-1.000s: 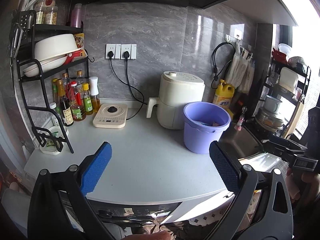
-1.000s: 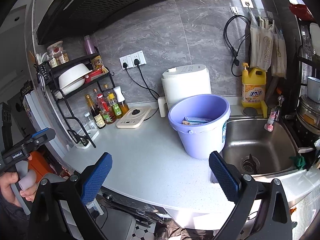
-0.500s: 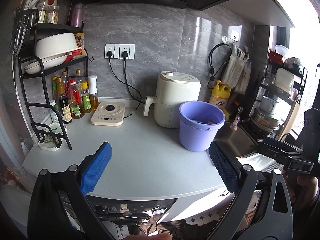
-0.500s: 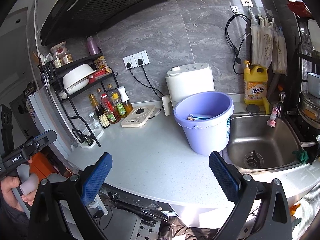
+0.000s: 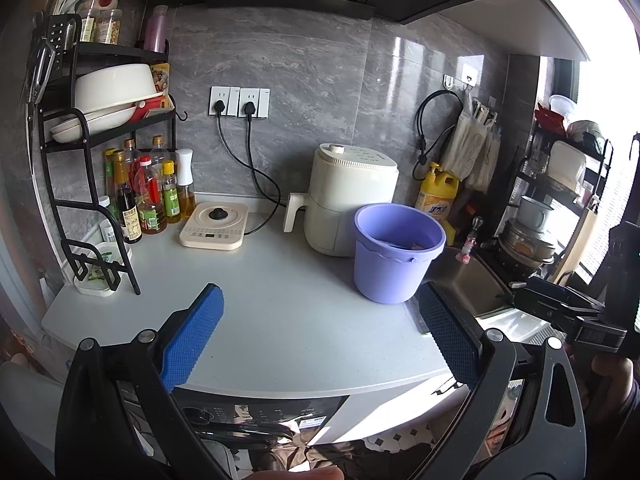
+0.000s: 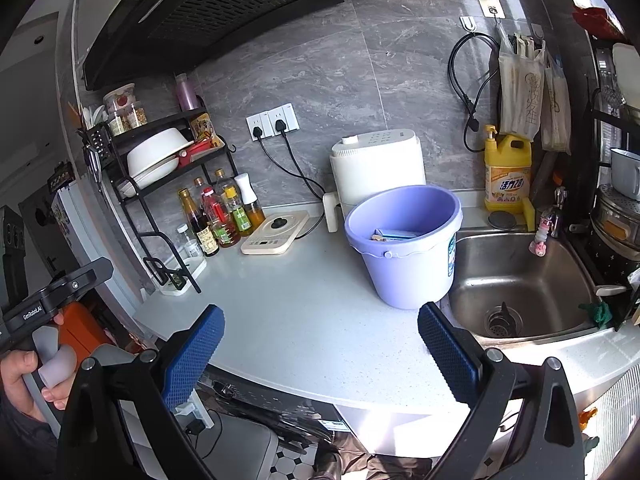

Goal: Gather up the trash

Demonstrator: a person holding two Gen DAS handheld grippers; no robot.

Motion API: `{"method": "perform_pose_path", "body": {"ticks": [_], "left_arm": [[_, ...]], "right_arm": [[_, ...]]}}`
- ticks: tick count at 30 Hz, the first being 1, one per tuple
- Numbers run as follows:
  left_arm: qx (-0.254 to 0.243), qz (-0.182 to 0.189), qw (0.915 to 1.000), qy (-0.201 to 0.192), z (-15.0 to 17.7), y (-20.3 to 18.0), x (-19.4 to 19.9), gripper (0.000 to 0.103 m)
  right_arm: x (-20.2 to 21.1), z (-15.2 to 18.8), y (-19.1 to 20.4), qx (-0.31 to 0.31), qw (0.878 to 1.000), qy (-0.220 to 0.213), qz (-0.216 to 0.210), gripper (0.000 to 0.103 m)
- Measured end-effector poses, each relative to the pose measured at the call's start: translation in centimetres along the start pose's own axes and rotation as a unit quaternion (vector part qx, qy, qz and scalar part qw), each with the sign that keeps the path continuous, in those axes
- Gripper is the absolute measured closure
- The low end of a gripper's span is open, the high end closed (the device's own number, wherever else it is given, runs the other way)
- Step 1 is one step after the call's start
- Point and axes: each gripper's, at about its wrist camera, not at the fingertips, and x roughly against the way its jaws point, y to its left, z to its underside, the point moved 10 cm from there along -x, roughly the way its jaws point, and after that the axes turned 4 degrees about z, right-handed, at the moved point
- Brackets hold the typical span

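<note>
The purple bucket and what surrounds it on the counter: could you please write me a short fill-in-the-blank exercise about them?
1. The purple bucket stands on the counter directly in front of the white ____.
2. To the bucket's right, in the right wrist view, lies the steel ____.
3. Both the left gripper and the right gripper are ____ and hold nothing.
4. The yellow detergent bottle stands behind the ____.

Missing words: air fryer; sink; open; sink

On the counter (image 6: 304,320) ahead of me, the bucket (image 6: 408,256) stands just left of the sink (image 6: 520,280), with the air fryer (image 6: 380,168) behind it. Flat packets (trash, seemingly) (image 6: 396,235) lie inside. The bottle rack (image 6: 160,200) stands far left.
</note>
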Motion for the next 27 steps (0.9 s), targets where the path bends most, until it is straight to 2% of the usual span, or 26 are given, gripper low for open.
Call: {"method": "perform_pose_path", "body": {"ticks": [12,27], "left_arm": [[0.009,-0.005,1.0,-0.001,0.2,0.4,-0.1,0.006],[0.024,0.001,0.9997,-0.006,-0.4,1.5,-1.0,0.006]], "right_arm": [[-0.1,0.2,-0.1,0.0,1.0,0.0,-0.003,0.008],[-0.1,-0.6,0.2,0.015,1.0,0.004,0.013,0.008]]}}
